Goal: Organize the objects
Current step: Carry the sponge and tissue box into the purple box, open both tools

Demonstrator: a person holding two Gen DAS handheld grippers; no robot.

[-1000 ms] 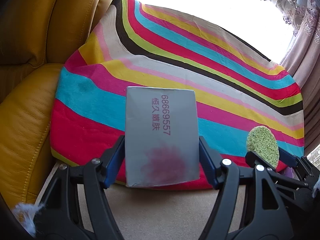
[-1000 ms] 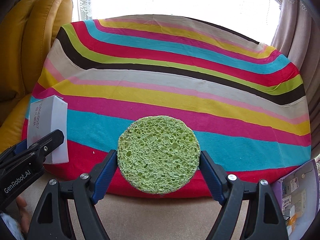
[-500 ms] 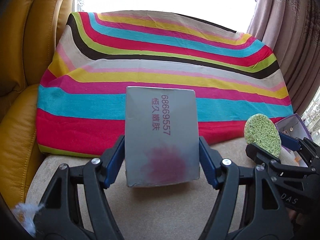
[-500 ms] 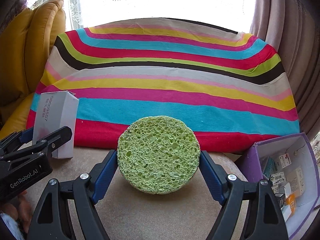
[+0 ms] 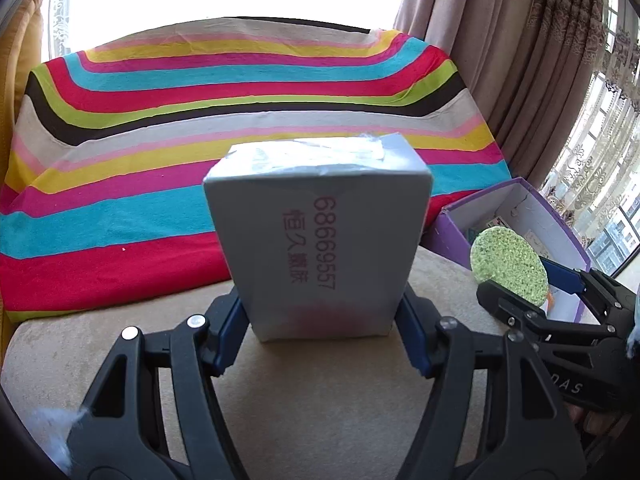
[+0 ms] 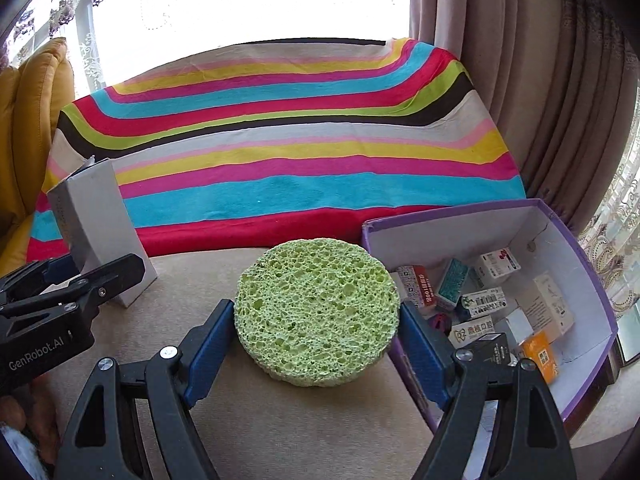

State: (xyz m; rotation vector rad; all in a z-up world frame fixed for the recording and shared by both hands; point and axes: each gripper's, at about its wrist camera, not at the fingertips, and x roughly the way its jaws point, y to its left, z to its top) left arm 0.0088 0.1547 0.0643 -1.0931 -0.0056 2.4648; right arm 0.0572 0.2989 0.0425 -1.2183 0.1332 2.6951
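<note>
My left gripper is shut on a silver-grey carton with red print, held upright above the beige seat. The carton also shows at the left of the right wrist view. My right gripper is shut on a round green sponge, held flat just left of an open purple box. The sponge and right gripper show at the right of the left wrist view, in front of the purple box.
The purple box holds several small packages. A striped cloth covers the backrest behind the beige seat. A yellow leather cushion is at the left, curtains at the right.
Both grippers swung right and tilted down with their loads. The purple box came further into view. The carton now shows its top face.
</note>
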